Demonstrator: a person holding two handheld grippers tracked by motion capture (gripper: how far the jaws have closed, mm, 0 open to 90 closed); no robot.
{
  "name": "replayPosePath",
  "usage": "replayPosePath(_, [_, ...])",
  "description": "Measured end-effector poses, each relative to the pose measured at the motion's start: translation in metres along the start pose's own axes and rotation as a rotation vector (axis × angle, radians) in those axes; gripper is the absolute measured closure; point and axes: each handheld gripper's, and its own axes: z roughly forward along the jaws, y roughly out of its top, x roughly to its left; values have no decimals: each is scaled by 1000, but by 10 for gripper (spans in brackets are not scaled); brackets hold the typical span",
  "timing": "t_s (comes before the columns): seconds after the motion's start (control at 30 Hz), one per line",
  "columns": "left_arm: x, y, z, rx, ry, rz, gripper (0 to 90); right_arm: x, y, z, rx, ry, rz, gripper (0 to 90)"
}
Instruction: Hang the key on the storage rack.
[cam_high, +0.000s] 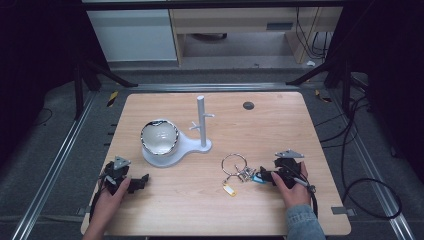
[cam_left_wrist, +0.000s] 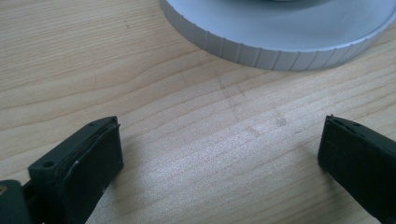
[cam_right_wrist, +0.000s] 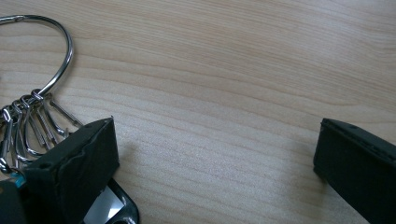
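A: Start with the high view. Your right gripper (cam_high: 270, 175) lies low on the table (cam_high: 280, 125), jaws spread wide with nothing between them, and the key ring (cam_high: 234, 164) sits just off their tips, its bunch of clips and tags touching or nearly touching the nearer jaw.

B: And your left gripper (cam_high: 141, 181)?

A: Released too, gripping nothing. The white stand (cam_high: 186, 145) with its pegged post and the bowl (cam_high: 159, 137) on its base are just ahead of it.

B: In the left gripper view?

A: Bare wood lies between your jaws; the ribbed rim of the stand (cam_left_wrist: 275, 49) is ahead of them, apart.

B: The right gripper view, then.

A: The key ring (cam_right_wrist: 60, 44) lies beyond and outside your left-hand jaw, its wire clips (cam_right_wrist: 32, 128) crowding against that jaw; your gap holds only wood.

B: How will it handle?

A: I'd judge it light, stiff and slippery, with the hanging pieces loose and swinging. The thin wire lies flat, so you'd best pinch across the open arc of the big ring, clear of the clips.
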Motion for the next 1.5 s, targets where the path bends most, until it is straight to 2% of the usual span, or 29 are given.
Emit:
replayPosePath(0.2, [0,0,0,0,0,0,0,0,1,1,-1,4,-1,2])
replayPosePath(0.6, [0,0,0,0,0,0,0,-1,-5,-6,0,52,-42,4])
replayPosePath(0.73, [0,0,0,2,1,2,0,-3,-7,-8,-10,62,-51,46])
replayPosePath(0.77, [0,0,0,2,1,2,0,-3,-7,-10,-19,69,-47,101])
replayPosePath(0.83, [0,0,-1,2,0,2,0,-1,-7,-13,-25,87,-51,131])
replayPosePath(0.93, [0,0,0,0,-1,1,0,1,-6,-15,-35,94,-74,131])
replayPosePath(0.97, [0,0,0,0,-3,3,0,2,-4,-18,-23,93,-108,133])
replayPosePath(1.0, [0,0,0,0,-3,3,0,2,-4,-18,-23,93,-108,133])
replayPosePath(1.03, [0,0,0,0,-3,3,0,3,0,-22,-4,80,-156,150])
replayPosePath(1.13, [0,0,0,0,-3,3,0,2,4,-26,8,93,-177,162])
replayPosePath(1.2, [0,0,0,0,-3,3,0,-1,13,-31,34,102,-222,189])
replayPosePath(1.33, [0,0,0,0,-3,3,0,-5,25,-36,46,120,-240,218])
replayPosePath(1.37, [0,0,0,0,-3,3,0,-7,33,-37,64,137,-250,227])
replayPosePath(1.47, [0,0,0,0,-3,3,0,-8,39,-37,80,154,-266,227])
replayPosePath(1.5, [0,0,0,0,-3,3,0,-8,45,-37,101,178,-272,224])
